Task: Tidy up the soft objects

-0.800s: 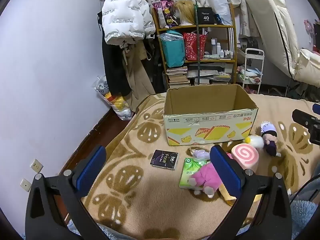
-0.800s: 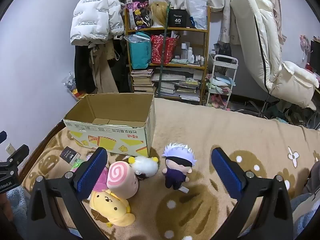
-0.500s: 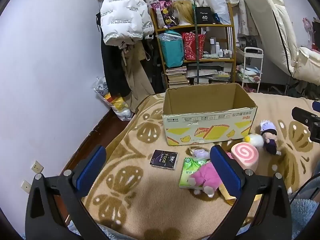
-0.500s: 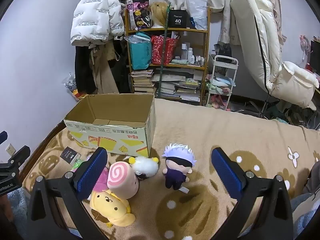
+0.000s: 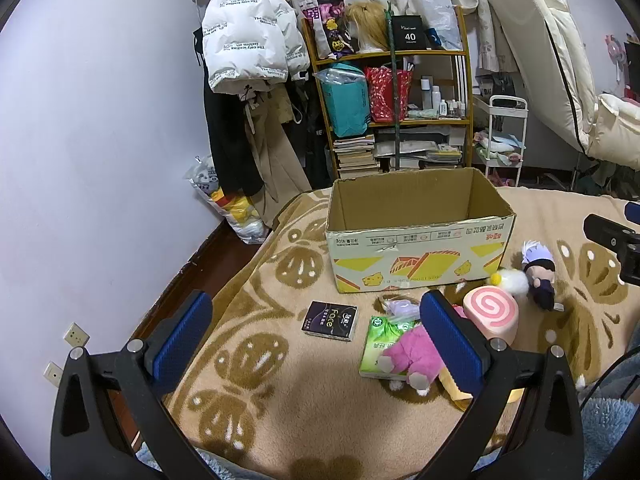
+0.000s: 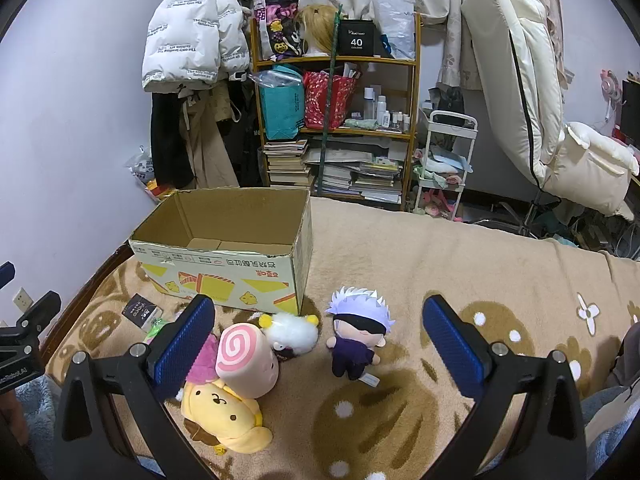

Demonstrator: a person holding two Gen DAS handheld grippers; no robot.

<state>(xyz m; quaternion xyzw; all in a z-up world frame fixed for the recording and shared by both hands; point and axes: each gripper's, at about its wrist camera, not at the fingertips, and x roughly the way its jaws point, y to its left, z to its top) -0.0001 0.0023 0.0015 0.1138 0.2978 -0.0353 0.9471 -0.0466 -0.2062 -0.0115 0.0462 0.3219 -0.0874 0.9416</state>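
Both the left gripper (image 5: 316,330) and right gripper (image 6: 318,334) hang wide apart, holding nothing, above plush toys (image 6: 356,334) (beside the cardboard box (image 6: 224,264)).

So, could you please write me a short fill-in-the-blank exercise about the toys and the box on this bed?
1. The cardboard box holds ____ toys.
2. The doll in dark clothes has ____ hair.
3. The roll-shaped plush shows a pink ____ on its end.
4. The right gripper and left gripper are both ____.

Missing words: no; white; spiral; open
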